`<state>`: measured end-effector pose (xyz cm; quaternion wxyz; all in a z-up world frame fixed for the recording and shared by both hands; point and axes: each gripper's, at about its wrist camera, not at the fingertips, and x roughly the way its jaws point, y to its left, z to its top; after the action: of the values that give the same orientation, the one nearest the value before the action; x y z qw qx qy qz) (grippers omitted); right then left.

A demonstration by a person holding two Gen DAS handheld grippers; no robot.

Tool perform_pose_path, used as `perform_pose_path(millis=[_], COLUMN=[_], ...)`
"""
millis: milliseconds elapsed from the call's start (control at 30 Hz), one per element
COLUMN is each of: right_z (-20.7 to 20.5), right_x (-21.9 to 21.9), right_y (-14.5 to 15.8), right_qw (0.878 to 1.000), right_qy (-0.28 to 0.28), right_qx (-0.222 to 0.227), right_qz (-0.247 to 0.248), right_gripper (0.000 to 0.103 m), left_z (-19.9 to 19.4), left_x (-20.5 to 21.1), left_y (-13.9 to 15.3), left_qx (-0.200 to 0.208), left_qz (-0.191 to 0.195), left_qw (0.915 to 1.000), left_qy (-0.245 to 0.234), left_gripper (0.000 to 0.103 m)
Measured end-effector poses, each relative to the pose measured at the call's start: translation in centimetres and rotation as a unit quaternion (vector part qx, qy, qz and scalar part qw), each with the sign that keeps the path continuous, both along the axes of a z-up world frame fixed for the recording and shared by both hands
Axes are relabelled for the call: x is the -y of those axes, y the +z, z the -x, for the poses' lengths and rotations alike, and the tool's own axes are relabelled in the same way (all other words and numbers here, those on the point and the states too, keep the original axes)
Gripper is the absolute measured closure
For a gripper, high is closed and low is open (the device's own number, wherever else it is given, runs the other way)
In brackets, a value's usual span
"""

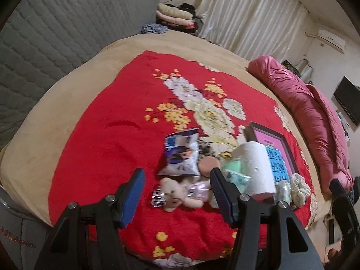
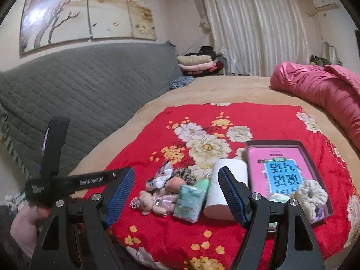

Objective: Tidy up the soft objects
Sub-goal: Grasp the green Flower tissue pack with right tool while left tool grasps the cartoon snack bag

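So both grippers are up over the near edge of the bed, nothing in either one. The left gripper (image 1: 177, 193) has its blue pads spread apart, and the right gripper (image 2: 176, 193) is spread wide too, just air between the pads.

The soft stuff sits in a little heap on the red floral blanket (image 2: 258, 121), toward its near right part. There's a small teddy bear (image 2: 149, 201) in a pink dress lying flat, a crinkly snack bag (image 1: 181, 154) just behind it, and a green tissue pack (image 2: 190, 200) touching a toilet paper roll (image 2: 222, 191) lying on its side. Right beside the roll is a shallow box (image 2: 315, 157) with a pink and blue book (image 2: 282, 171) in it, and a cream scrunchie (image 2: 311, 194) sits in the box's near corner.

A rolled pink quilt (image 2: 319, 90) lies along the bed's far right edge.
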<state>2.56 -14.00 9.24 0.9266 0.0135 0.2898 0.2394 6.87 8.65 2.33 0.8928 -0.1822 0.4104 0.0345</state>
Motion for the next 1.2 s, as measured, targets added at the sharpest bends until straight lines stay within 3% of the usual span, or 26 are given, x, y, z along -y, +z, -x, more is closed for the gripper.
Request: perform_pose_path(millis=[500, 833, 1200], right_z=[-1.1, -4.1, -6.8], right_x=[-2.3, -2.9, -3.8], right_y=[-6.5, -11.1, -15.1], right_qw=[0.995, 0.988, 0.981], right_qy=[0.040, 0.023, -0.037], right_qx=[-0.081, -0.149, -0.189], right_qz=[0.031, 0.027, 0.028], right_gripper=[0.025, 0.025, 0.025], left_z=[-1.8, -3.1, -4.9], left_x=[-0.3, -0.2, 0.0], left_y=[-3.9, -5.7, -6.8], left_qx=[-0.037, -0.042, -0.040], left_qz=[0.013, 0.034, 0.042], left_qw=[0.9992, 0.9985, 0.9983], left_qy=[-0.008, -0.008, -0.011], left_gripper=[0.044, 0.044, 0.044])
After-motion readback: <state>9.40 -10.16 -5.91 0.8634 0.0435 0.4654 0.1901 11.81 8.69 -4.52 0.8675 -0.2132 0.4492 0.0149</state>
